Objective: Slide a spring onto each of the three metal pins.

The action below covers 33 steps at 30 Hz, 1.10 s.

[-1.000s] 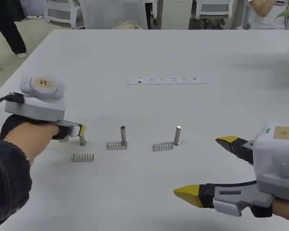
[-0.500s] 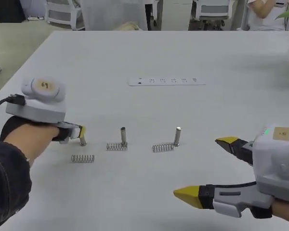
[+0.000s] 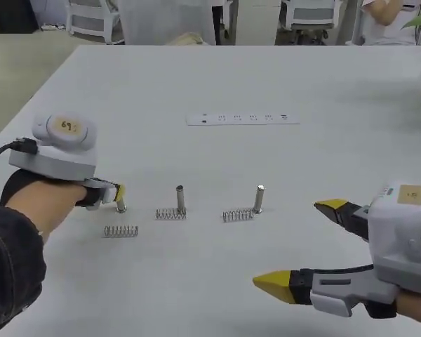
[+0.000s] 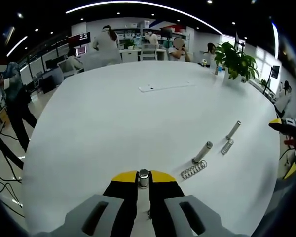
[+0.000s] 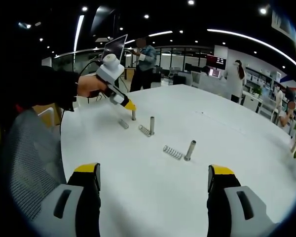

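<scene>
Left claw (image 4: 143, 179) closed on leftmost pin (image 3: 121, 206), right claw (image 5: 153, 169) wide open, empty

This looks like an open-plan office. A broad white tabletop (image 3: 210, 77) has a white power strip (image 3: 243, 118) lying on it, and white office chairs (image 3: 91, 17) stand along its far edge. Recessed spotlights (image 5: 146, 16) and a curved light strip (image 4: 138, 4) mark the dark ceiling. Glass partitions (image 5: 175, 55) line the back. A wall screen (image 4: 84, 38), a potted plant (image 4: 235, 60) and several standing people (image 5: 147, 53) surround it.
</scene>
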Tool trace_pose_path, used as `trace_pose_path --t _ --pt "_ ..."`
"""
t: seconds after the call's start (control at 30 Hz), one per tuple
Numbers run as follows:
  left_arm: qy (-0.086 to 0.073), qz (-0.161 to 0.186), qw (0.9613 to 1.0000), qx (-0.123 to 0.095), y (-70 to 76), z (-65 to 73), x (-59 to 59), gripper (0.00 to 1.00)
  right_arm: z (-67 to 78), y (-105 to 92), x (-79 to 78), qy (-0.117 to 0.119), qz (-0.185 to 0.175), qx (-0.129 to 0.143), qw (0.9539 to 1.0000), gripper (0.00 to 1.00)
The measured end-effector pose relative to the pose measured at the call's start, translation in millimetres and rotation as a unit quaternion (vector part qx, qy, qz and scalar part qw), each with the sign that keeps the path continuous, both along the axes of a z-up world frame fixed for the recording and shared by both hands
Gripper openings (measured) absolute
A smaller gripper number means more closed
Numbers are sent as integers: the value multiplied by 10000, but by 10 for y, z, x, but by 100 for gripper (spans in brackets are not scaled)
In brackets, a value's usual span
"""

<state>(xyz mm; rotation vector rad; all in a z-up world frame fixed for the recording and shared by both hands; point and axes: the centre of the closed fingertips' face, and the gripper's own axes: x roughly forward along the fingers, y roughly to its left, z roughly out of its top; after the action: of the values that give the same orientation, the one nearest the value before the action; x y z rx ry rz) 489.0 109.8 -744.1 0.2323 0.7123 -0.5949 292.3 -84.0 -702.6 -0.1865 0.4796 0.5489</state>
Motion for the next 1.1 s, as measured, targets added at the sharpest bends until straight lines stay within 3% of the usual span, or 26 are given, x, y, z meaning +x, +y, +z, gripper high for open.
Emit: trace_pose_path --t 0.5,1.1 --pt "-41 -93 9999 35 -5 -4 -48 6 2 13 3 -1 4 3 10000 89" --pt "-72 -178 9998 -69 -1 27 -107 23 7 15 -2 -12 7 -2 10000 89"
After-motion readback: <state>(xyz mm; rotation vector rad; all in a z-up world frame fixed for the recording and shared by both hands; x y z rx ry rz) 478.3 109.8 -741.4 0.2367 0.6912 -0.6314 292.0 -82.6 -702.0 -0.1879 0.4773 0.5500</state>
